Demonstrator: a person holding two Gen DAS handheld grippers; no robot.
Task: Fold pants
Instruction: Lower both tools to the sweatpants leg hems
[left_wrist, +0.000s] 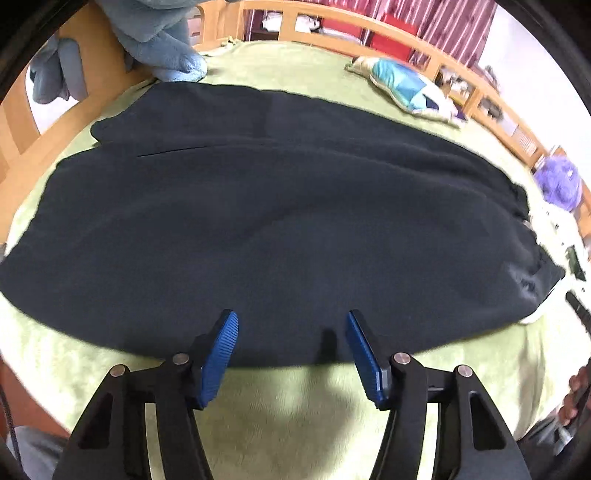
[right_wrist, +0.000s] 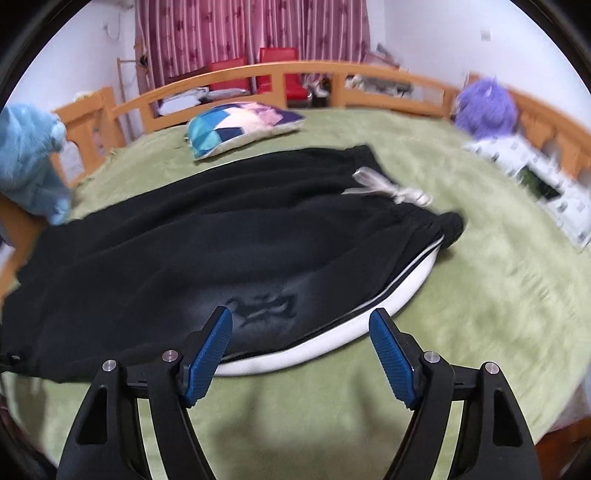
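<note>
Both tongs hang with blue pads apart, gripping nothing: my left gripper (left_wrist: 291, 338) over the near edge of the black pants (left_wrist: 258, 221), my right gripper (right_wrist: 301, 332) by the white-striped side. Pants lie lengthwise on the green bedspread (right_wrist: 480, 295), seemingly folded leg over leg; the crosswise folds remain, I judge.

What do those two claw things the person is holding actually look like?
Both look alike. The left gripper and the right gripper each have two black plastic arms with cut-out openings and round silver pins at the hinges. Each arm ends in a flat blue finger pad with fine ridges across it. No cables or markings show.
</note>
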